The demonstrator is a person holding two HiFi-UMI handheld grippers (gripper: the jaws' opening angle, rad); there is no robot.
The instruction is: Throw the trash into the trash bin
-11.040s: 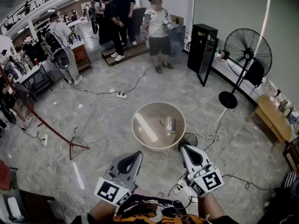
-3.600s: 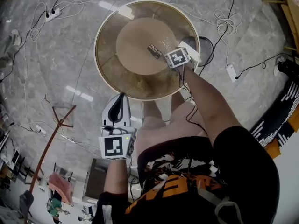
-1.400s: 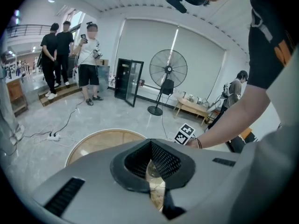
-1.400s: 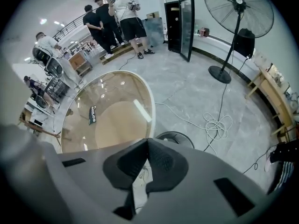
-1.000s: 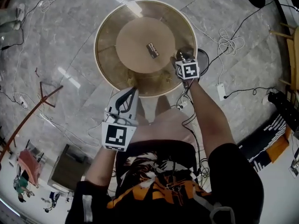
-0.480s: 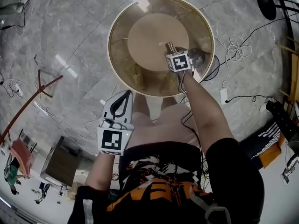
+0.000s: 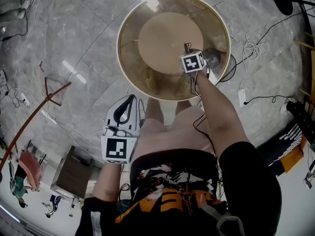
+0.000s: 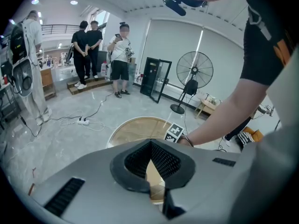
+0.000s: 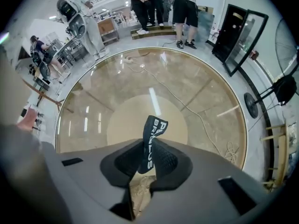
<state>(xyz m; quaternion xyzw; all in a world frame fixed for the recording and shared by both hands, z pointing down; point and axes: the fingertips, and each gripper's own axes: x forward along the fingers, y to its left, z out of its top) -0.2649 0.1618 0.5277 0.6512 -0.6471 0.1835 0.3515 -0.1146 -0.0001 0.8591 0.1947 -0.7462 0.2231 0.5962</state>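
Observation:
A black wrapper (image 9: 156, 127) with white lettering stands up between the pads of my right gripper (image 9: 148, 148). Its jaws have just been closing and now pinch the wrapper. In the head view this gripper (image 7: 187, 48) points steeply down over the right part of the round glass table (image 7: 129, 58). My left gripper (image 7: 130, 100) hangs below the table's near edge, by the person's left leg. It is shut with nothing in it, and its pads (image 8: 161, 160) meet at the tip. A dark round bin (image 7: 220, 65) sits on the floor at the table's right edge.
Cables (image 7: 251, 48) and a power strip (image 7: 242, 96) lie on the marble floor right of the table. A red-brown stand (image 7: 49, 95) is at the left. Several people (image 8: 120, 59) and a pedestal fan (image 8: 194, 71) stand farther off.
My right gripper has come in over the table and down onto the wrapper that lay flat there. It has closed on it. The left gripper has shifted a little.

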